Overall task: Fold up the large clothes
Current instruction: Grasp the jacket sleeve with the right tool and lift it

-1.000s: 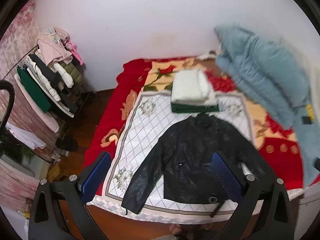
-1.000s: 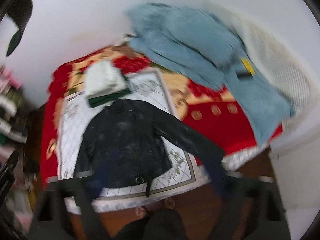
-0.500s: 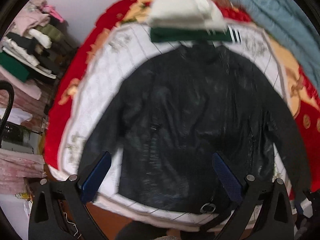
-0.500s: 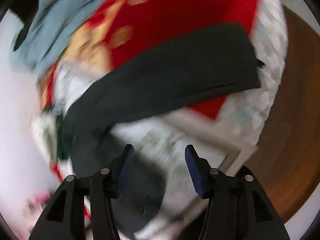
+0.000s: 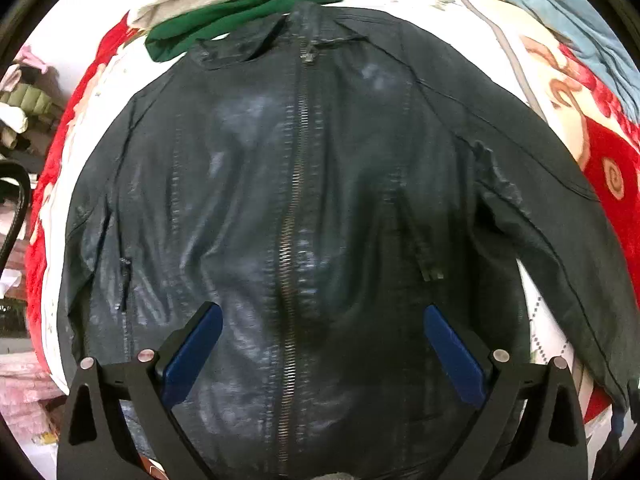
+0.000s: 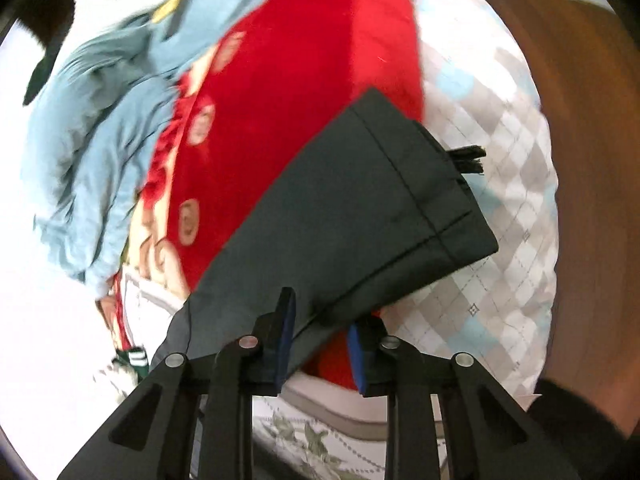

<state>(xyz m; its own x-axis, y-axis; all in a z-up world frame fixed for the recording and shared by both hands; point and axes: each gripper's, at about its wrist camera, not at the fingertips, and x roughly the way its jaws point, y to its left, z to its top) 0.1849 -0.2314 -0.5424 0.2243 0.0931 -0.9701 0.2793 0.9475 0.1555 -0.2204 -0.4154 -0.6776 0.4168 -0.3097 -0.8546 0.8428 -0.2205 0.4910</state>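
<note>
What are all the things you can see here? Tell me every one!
jacket: one, black, zipped, spread flat on the bed
jacket sleeve: one, black, lying over the red blanket, between the right jaws
red blanket: one, red with flowers, covering the bed
white quilt: one, diamond pattern, under the jacket
folded clothes: one stack, white over green, beyond the collar
blue coat: one, light blue, at the bed's far side
floor: brown wood, beside the bed
left gripper: jaws wide, above the jacket
right gripper: jaws narrow, around the sleeve
</note>
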